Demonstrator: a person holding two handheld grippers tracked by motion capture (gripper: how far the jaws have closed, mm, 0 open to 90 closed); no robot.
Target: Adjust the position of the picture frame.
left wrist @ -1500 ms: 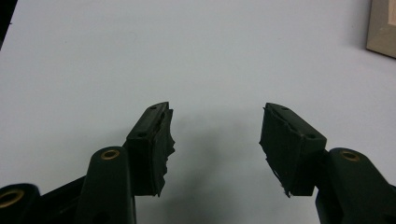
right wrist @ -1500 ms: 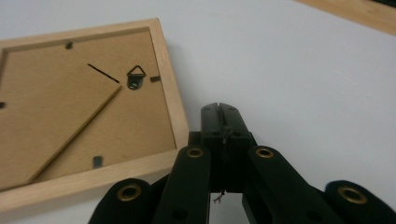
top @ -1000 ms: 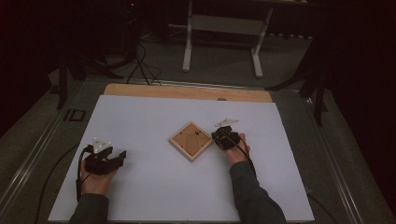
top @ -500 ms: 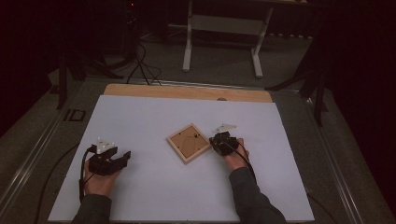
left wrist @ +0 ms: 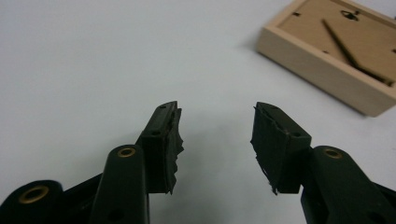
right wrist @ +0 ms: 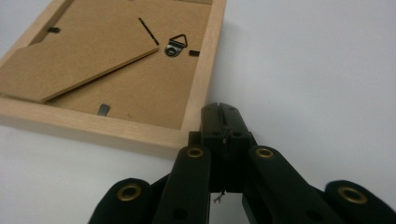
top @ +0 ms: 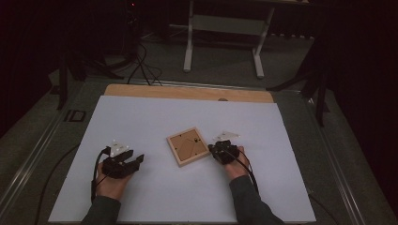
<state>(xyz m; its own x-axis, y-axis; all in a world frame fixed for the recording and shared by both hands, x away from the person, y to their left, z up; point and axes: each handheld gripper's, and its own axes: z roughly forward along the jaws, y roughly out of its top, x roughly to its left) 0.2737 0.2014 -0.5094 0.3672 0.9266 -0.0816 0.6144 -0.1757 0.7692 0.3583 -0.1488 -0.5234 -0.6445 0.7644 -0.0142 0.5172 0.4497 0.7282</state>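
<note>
I have the right gripper (top: 220, 151) pressed together, tips meeting with nothing between them, sitting just beside the right edge of the wooden picture frame (top: 188, 146). In the right gripper view (right wrist: 223, 116) the closed tips rest right at the frame's (right wrist: 116, 79) near corner; I cannot tell whether they touch the wood or stop just short of it. The frame lies face down on the white table sheet (top: 155, 117), so I am looking at its brown backing board, a small metal hanging loop (right wrist: 176, 46) ahead of my tips and slightly to their left, and the folding stand panel (right wrist: 79, 60) farther left.

My left gripper (top: 136, 161) is well apart from the frame, which lies ahead of it and off to its right. Its jaws have just been closing and now stand at a middling gap; in the left gripper view (left wrist: 215, 135) there is nothing between the pads (left wrist: 170, 135), just bare sheet (left wrist: 93, 60), with the frame's (left wrist: 327, 65) pale edge at the upper right.
</note>
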